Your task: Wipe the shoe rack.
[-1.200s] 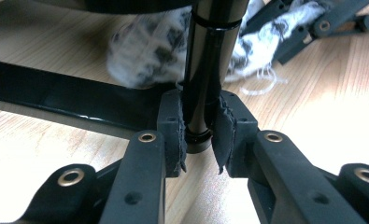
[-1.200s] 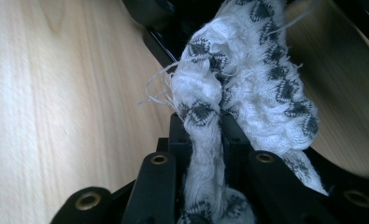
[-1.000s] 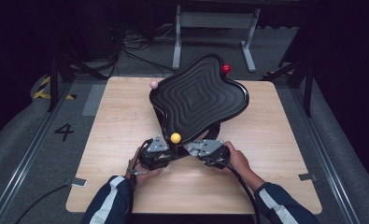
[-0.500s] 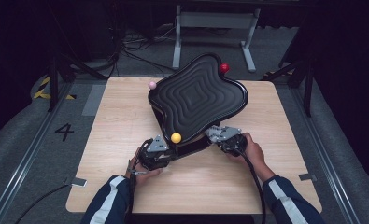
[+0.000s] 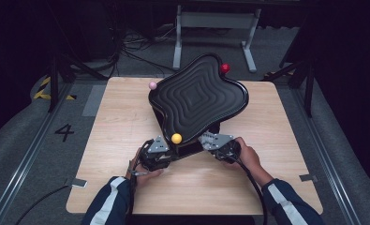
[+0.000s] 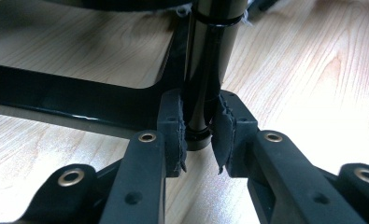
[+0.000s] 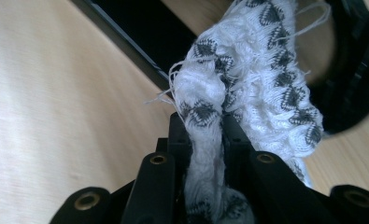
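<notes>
A black wavy-topped board [image 5: 196, 98] stands tilted on a black frame, with a yellow ball [image 5: 176, 138], a pink ball [image 5: 152, 85] and a red ball [image 5: 225, 68] at its corners. My left gripper [image 5: 166, 154] is at the near corner under the yellow ball. In the left gripper view my left gripper [image 6: 200, 135] is shut on the black upright post [image 6: 210, 60] just above the base frame [image 6: 79, 93]. My right gripper [image 5: 206, 140] reaches under the board's near edge. In the right gripper view my right gripper [image 7: 205, 135] is shut on a white patterned cloth [image 7: 252, 70].
The wooden table [image 5: 117, 122] has bare surface to the left and right of the stand and in front of my hands. Beyond its far edge a grey metal stand [image 5: 210, 28] and cables lie on the dark floor.
My right gripper has shifted a little right and away from me, in under the board's near edge. The left gripper and the board have stayed put.
</notes>
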Tool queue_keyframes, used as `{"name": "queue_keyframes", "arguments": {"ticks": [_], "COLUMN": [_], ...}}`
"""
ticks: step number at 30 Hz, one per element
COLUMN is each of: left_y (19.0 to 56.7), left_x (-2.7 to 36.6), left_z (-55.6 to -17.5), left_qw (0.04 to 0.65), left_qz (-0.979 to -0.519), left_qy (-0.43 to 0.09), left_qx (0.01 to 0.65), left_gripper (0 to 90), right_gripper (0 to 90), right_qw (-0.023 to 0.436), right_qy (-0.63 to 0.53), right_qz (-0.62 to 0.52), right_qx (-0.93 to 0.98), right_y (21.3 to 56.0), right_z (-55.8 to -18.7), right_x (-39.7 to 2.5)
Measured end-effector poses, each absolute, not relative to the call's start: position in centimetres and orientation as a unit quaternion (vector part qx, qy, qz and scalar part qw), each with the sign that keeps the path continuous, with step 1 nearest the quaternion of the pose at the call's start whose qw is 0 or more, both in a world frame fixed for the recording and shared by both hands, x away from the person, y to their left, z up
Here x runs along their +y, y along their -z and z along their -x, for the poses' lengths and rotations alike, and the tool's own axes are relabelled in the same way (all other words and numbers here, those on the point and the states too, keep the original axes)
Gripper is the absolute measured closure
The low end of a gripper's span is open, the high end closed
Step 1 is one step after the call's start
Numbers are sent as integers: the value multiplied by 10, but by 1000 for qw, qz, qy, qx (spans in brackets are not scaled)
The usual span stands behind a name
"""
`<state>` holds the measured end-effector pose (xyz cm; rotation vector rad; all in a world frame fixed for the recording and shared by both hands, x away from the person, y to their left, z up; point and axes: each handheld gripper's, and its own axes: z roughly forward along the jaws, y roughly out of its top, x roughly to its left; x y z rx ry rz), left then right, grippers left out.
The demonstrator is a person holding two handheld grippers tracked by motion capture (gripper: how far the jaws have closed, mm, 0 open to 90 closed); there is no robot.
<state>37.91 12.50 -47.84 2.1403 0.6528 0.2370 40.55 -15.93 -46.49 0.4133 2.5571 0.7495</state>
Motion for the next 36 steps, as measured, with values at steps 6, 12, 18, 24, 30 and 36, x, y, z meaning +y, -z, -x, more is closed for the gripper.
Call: {"name": "queue_keyframes", "arguments": {"ticks": [6, 12, 18, 24, 30, 36], "left_y": [478, 478, 478, 478, 478, 479], "left_x": [125, 125, 125, 125, 125, 124], "left_z": [-379, -379, -379, -379, -379, -378], "left_qw": [431, 430, 431, 430, 430, 431], "left_qz": [-858, -859, -858, -859, -859, -858], "left_qy": [-95, -96, -95, -96, -97, -99], "left_qx": [262, 260, 261, 260, 259, 262], "left_gripper": [732, 732, 732, 732, 733, 734], "right_gripper": [782, 777, 773, 787, 794, 799], "right_qw": [199, 183, 175, 156, 162, 166], "right_qy": [-288, -315, -327, -333, -326, -321], "right_qz": [-112, -83, -72, -94, -121, -150], "right_qx": [930, 928, 926, 925, 924, 920], "right_y": [466, 469, 470, 468, 466, 465], "right_z": [-390, -377, -371, -378, -388, -401], "right_x": [-133, -110, -104, -114, -130, -147]}}
